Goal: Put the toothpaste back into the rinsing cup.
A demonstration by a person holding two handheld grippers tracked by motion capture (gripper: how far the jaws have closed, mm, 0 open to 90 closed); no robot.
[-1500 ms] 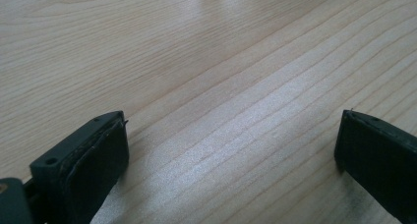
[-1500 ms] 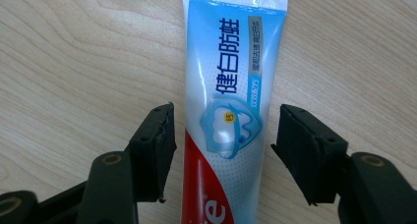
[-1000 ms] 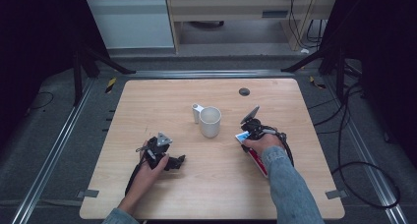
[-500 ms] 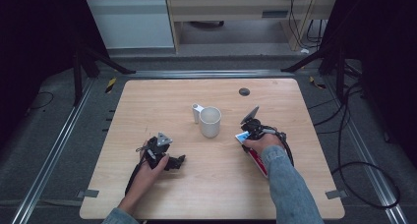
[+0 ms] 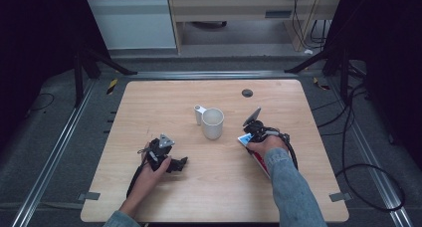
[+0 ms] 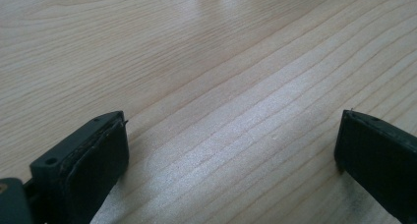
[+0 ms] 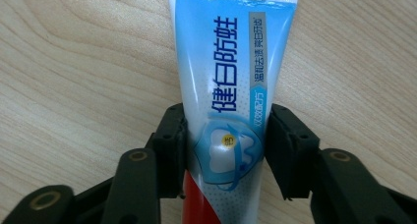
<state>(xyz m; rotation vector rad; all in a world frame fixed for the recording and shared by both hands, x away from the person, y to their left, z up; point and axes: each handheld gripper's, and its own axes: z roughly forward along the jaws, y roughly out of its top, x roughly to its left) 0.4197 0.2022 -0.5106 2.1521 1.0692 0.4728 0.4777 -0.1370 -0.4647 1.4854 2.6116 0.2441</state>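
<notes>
A blue, white and red toothpaste tube [image 7: 221, 76] lies flat on the wooden table [image 5: 298, 187], right of centre [image 5: 260, 162]. My right gripper [image 7: 226, 150] reaches down over it [image 5: 249, 136]. Its jaws have just been closing, and the black pads [image 7: 172, 145] now press on both sides of the tube. A white mug [image 5: 212, 123] stands upright just left of that gripper, its handle turned to the far left. My left gripper [image 5: 178, 164] rests low on the table's front left. It is open [image 6: 231, 150], with bare wood between its pads.
A small black round grommet [image 5: 247, 93] sits in the tabletop behind the mug. Cables trail off the right edge to the floor [image 5: 358, 177]. Dark stand legs and a low shelf stand beyond the far edge.
</notes>
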